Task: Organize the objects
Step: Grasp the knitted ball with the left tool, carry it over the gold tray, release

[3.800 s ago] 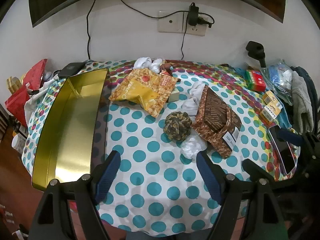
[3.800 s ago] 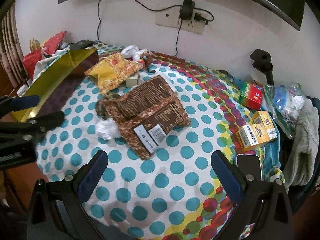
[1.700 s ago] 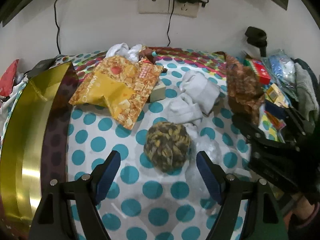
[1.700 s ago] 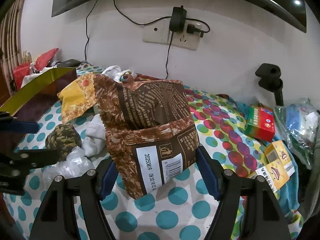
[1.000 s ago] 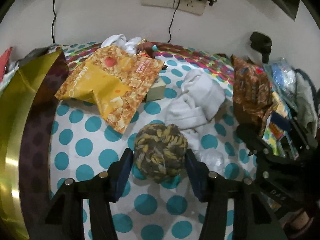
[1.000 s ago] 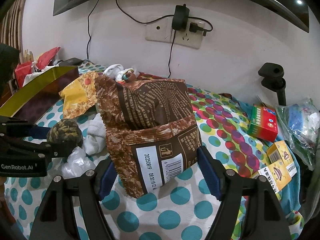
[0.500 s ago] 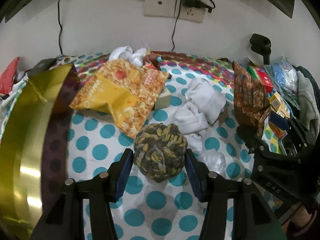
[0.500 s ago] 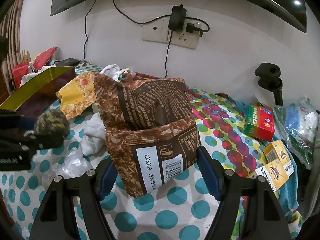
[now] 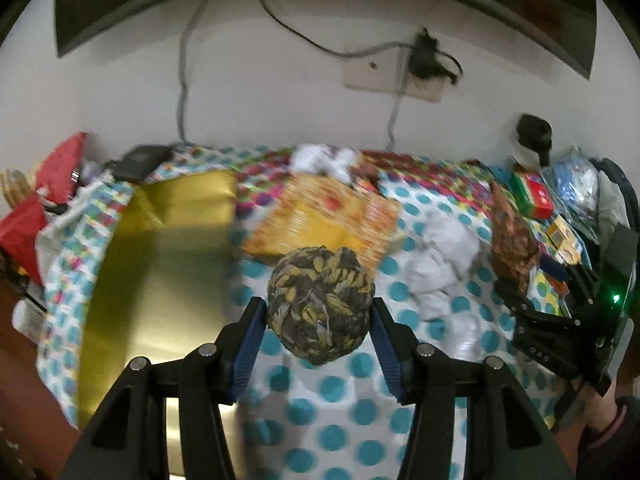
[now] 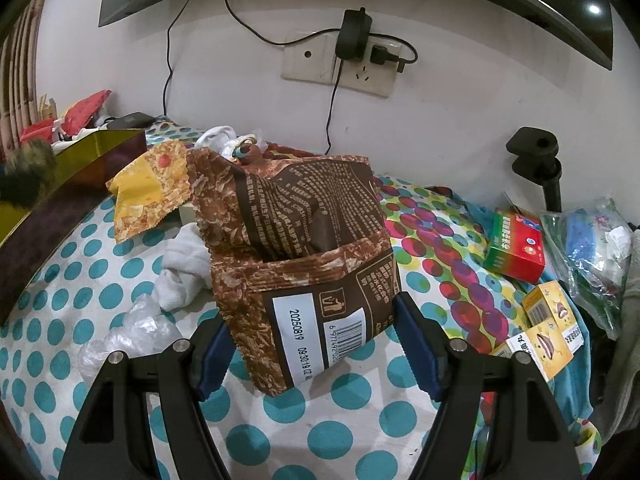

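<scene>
Left gripper [image 9: 318, 332] pinches the rope ball [image 9: 321, 304], up in the air just right of the gold box [image 9: 160, 280]. Right gripper [image 10: 312, 340] pinches the brown snack bag [image 10: 296, 256], further right of the box. Box looks empty, so nothing's put away yet. Left to do: yellow bag [image 9: 324, 220], white socks [image 9: 440, 256] & plastic wrap [image 10: 120, 336], all right of the box.
</scene>
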Available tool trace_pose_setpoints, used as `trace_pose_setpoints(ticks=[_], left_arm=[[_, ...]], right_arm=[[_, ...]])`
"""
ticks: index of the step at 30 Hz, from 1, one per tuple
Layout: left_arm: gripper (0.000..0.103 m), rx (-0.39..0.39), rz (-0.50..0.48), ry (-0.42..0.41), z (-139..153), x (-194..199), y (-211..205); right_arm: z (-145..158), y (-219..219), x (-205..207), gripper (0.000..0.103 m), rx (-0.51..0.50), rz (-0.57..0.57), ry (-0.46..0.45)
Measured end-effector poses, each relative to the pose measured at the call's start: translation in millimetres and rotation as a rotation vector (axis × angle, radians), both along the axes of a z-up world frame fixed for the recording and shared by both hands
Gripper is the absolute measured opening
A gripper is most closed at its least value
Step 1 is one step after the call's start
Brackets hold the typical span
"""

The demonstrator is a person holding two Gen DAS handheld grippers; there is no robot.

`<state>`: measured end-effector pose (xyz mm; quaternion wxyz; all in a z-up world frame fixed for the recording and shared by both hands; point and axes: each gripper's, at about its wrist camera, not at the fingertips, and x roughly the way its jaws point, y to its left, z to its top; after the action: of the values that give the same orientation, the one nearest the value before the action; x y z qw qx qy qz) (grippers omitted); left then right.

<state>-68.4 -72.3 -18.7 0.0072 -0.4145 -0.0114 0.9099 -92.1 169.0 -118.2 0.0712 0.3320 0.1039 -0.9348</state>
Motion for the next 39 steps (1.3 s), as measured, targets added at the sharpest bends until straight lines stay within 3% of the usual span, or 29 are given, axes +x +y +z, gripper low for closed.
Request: trace_pose_setpoints(ticks=[8,16,19,29,39], left_arm=[[0.053,-0.055,0.107,0.0,15.9,-22.9,-78.3],[0.053,-0.092,0.134,-0.047,-5.7,-80.8,-122.6],[0.053,-0.048,0.137,-0.093,-20.0,-108.2,-135.5],[0.053,-0.108,0.132,-0.195,-66.1,-155.7,-145.7],[0.054,-0.09,0.173,-0.206,-77.9,-169.5,-154.8]], right_arm=[[-0.2,-1.1,-0.7,0.071,0.01,0.001,-0.005],[-1.4,-3.0,-1.7,0.072,0.032,0.001,-0.009],[-1.8,-4.1,-1.7,0.072,0.03,0.001,-0.011],[-1.9,-3.4,-1.8,0.072,0.03,-0.002,-0.014],[-3.1,-3.6,-3.6,0.072,0.039,-0.007,-0.022]])
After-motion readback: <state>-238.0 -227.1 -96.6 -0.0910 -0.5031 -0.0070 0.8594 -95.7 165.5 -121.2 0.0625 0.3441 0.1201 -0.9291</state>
